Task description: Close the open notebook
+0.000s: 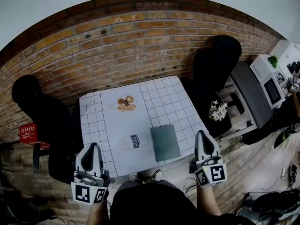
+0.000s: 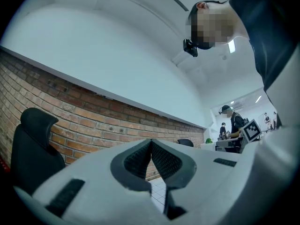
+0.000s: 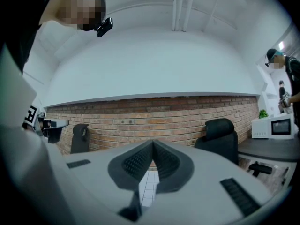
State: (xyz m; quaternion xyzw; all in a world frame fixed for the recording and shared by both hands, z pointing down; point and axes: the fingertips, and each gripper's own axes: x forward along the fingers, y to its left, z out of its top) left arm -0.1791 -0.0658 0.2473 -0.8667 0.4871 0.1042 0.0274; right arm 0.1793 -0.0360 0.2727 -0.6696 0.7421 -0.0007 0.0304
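A grey-green notebook (image 1: 165, 142) lies flat with its cover down on the front right part of the white gridded table (image 1: 161, 95). My left gripper (image 1: 95, 146) is held off the table's front left corner, jaws shut with nothing between them. My right gripper (image 1: 201, 133) hangs off the front right corner, just right of the notebook and apart from it, also shut and empty. In the left gripper view the pads (image 2: 140, 159) meet at the tips. In the right gripper view the pads (image 3: 165, 161) meet likewise; the notebook is hidden in both gripper views.
Drawings of a milk bottle (image 1: 133, 141) and a plate of pastry (image 1: 125, 103) are printed on the cloth. Black chairs stand at the left (image 1: 40, 109) and back right (image 1: 218, 60). A dark stool with white flowers (image 1: 218, 111) sits right of the table; a microwave (image 1: 267, 81) beyond.
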